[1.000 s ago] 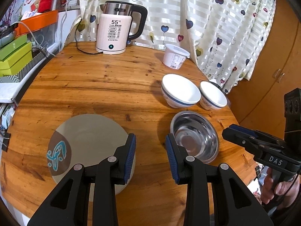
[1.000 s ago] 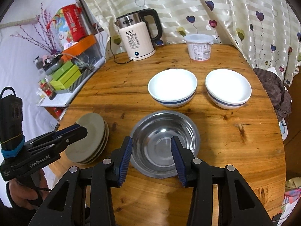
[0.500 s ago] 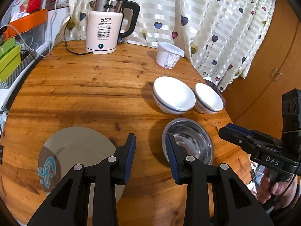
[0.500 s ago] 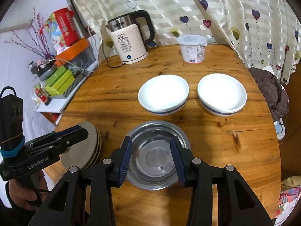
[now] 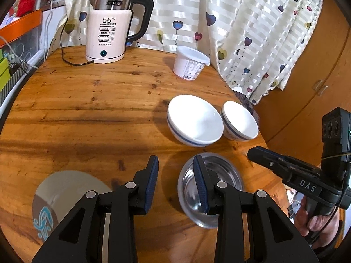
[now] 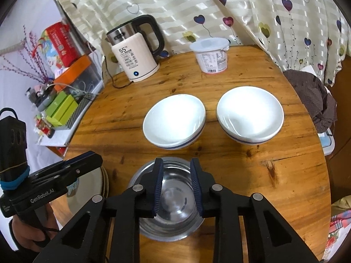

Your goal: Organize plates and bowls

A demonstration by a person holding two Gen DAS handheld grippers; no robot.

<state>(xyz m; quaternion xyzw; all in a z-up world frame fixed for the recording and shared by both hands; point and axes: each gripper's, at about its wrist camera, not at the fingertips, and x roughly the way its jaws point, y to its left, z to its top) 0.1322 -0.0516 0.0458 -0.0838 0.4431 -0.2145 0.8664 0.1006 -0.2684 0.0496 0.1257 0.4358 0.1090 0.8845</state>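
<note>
With my plates (image 6: pixel 96 188) apparently stacked beside my left tongs (image 5: pixel 176 185), which stood part-open and empty, my right tongs (image 6: pixel 176 185) were narrowing, empty, above the steel bowl (image 6: pixel 173 217), both white bowls (image 6: pixel 175 122) beyond unnested.

Both grippers are showing black bodies, silver screws and ribbed blue pads: left gripper (image 5: pixel 176 185) reading "GenRobot.AI" with a blue band; right gripper (image 6: pixel 176 185) reading "DAS".

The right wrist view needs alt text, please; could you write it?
The right gripper, jaws closing with nothing between them, hangs over a round stainless steel bowl on a round wooden table. Beyond stand two white blue-banded bowls.
</note>
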